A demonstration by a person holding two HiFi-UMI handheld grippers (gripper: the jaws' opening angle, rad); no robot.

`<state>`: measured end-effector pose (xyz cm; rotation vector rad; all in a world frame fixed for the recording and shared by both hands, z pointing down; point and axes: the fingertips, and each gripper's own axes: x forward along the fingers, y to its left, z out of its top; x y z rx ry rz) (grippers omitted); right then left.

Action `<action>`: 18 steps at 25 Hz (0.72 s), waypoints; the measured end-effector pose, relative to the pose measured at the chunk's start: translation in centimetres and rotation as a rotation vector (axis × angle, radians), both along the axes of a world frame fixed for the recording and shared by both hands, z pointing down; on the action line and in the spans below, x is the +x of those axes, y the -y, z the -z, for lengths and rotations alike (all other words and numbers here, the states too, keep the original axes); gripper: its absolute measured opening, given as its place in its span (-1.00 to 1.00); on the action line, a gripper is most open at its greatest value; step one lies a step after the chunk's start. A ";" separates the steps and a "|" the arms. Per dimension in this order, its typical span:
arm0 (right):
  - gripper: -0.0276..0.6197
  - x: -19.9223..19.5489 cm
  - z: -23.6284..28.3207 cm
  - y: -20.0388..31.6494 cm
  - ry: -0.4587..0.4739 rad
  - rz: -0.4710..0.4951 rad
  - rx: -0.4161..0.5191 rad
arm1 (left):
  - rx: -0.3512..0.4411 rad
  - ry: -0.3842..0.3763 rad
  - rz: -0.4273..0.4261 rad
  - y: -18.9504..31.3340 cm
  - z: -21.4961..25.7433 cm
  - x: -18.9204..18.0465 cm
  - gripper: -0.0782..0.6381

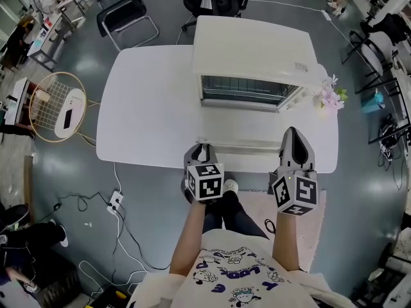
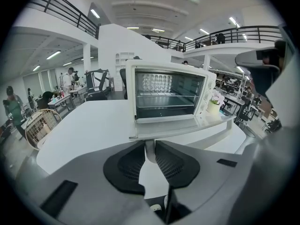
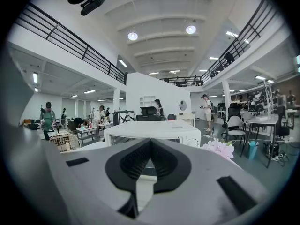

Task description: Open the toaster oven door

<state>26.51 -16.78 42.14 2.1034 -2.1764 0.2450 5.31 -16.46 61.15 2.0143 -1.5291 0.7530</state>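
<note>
Head view: toaster oven (image 1: 253, 50) sits on the far right part of the white table (image 1: 148, 101), flowers (image 1: 329, 98) just right of it. The door (image 1: 244, 130) is swung down and lies about flat, reaching toward the near table edge, with the cavity exposed. The left gripper (image 1: 203, 151) is at the near left end of the door handle (image 1: 250, 147). The right gripper (image 1: 293, 133) is over the near right table edge, touching nothing as far as I can see. Judgement: opening looks basically done, and only letting go and backing off is left.

Left gripper view: the jaws are clamped on the white handle piece (image 2: 150, 154) at the near left corner of the door (image 2: 183, 128). The oven (image 2: 168, 65) is beyond, with rack and interior visible. Can't tell whether the door rests on the table or hangs on its hinges, and the hinge is not visible.

Right gripper view: the jaw tips of the right gripper (image 3: 151, 143) meet with nothing between them, so it is closed and empty. The oven top (image 3: 154, 130) is far behind the jaws and the flowers (image 3: 218, 149) are to the right. The door and handle are hidden behind the gripper body here.
</note>
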 end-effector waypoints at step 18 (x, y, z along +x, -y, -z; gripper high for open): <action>-0.92 -0.7 -3.4 -0.2 -0.009 0.018 -0.066 | -0.071 -0.004 0.011 -1.6 -4.5 -0.2 -0.58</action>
